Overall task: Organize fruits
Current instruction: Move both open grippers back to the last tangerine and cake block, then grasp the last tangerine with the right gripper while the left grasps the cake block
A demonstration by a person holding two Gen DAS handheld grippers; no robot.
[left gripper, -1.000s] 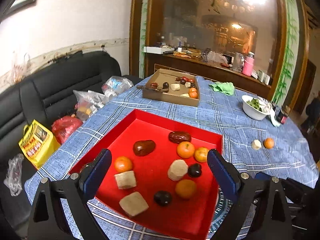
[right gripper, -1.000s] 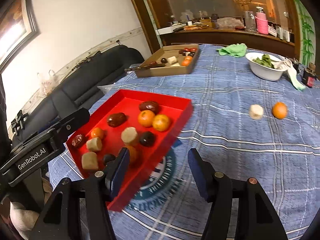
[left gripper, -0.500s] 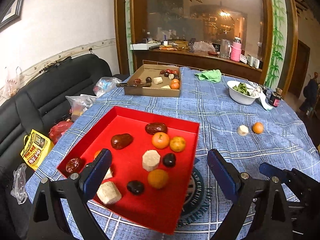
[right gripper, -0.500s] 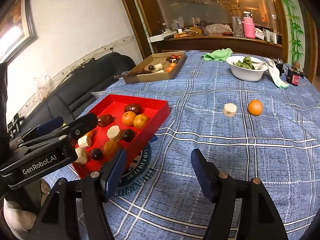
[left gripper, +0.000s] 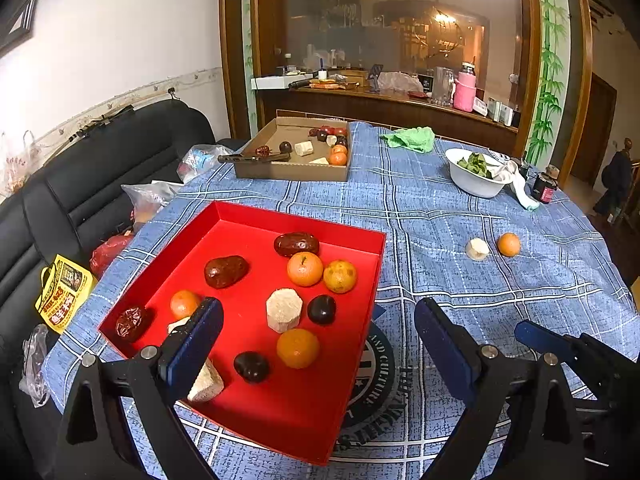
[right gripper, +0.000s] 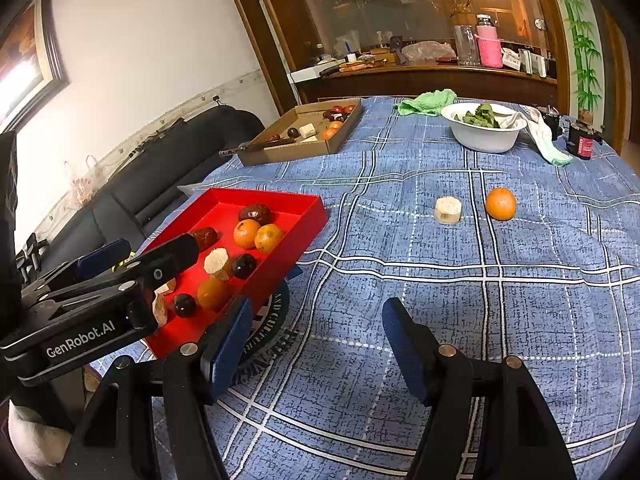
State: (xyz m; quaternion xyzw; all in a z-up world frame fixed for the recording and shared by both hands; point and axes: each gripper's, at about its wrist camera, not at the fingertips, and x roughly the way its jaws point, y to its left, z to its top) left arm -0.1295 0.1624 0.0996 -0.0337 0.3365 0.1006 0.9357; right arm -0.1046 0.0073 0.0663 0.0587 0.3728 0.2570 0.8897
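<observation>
A red tray on the blue checked tablecloth holds several oranges, red dates, dark plums and pale cut pieces. My left gripper hovers open over the tray's near right part, gripping nothing. My right gripper stands open above bare cloth just right of the red tray, nothing between its fingers. Farther right on the cloth lie a loose pale piece and a loose orange, apart from both grippers. The left wrist view shows the same pale piece and orange.
A cardboard box with more fruit and a knife sits at the far side. A white bowl of greens, a green cloth and a dark jar stand at the back right. A black sofa with bags runs along the left.
Both grippers have shifted right relative to the tray. Its near corner was between the right gripper's fingers; now it lies left of them. The right jaws stand slightly wider.
</observation>
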